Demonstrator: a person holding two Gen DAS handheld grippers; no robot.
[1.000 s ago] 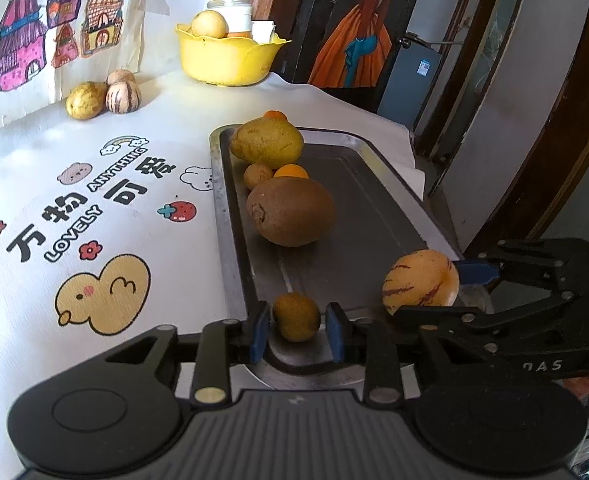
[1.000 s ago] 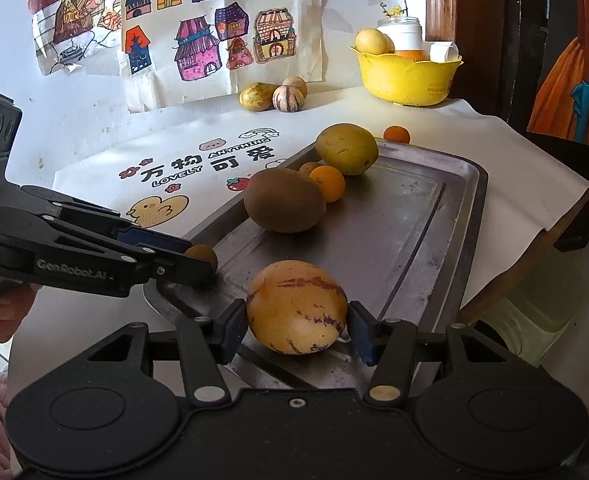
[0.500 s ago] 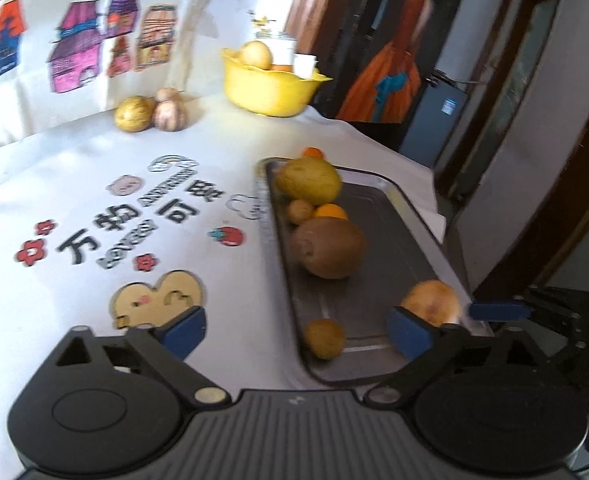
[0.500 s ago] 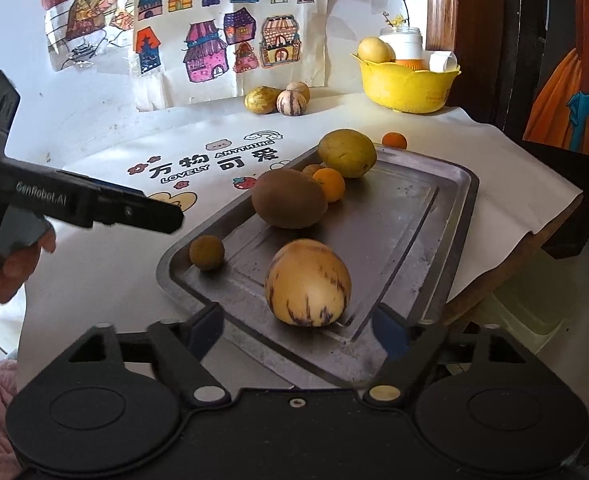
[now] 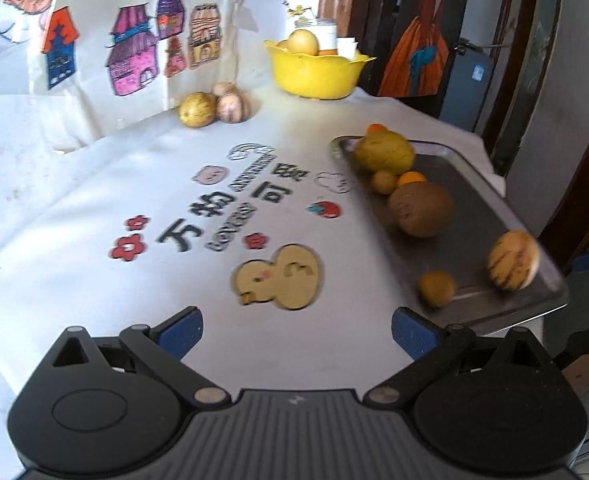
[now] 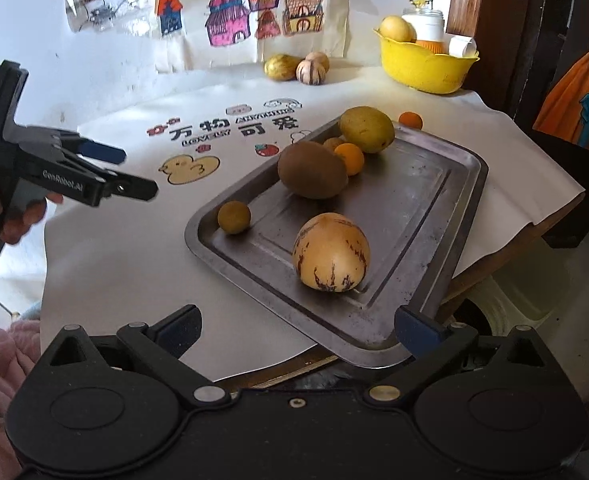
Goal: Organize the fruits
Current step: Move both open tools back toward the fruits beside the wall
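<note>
A steel tray [image 6: 446, 240] [image 5: 466, 184] holds a striped yellow melon [image 6: 330, 252] [image 5: 513, 260], a small brown fruit [image 6: 234, 217] [image 5: 436, 289], a big brown kiwi [image 6: 312, 170] [image 5: 420, 210], a yellow-green mango [image 6: 367, 129] [image 5: 384, 152] and two small orange fruits [image 6: 349, 158]. My left gripper [image 5: 296, 330] [image 6: 134, 172] is open and empty, over the cloth left of the tray. My right gripper [image 6: 298, 330] is open and empty, just off the tray's near edge.
A yellow bowl [image 6: 426, 64] [image 5: 314, 72] with fruit stands at the back. Two more fruits [image 6: 298, 68] [image 5: 214, 108] lie by the wall drawings. A small orange [image 6: 410, 119] lies on the cloth beyond the tray. The table edge drops off at right.
Both grippers opened, releasing the small brown fruit and the striped melon onto the tray, and pulled back. The left gripper moved left over the cloth.
</note>
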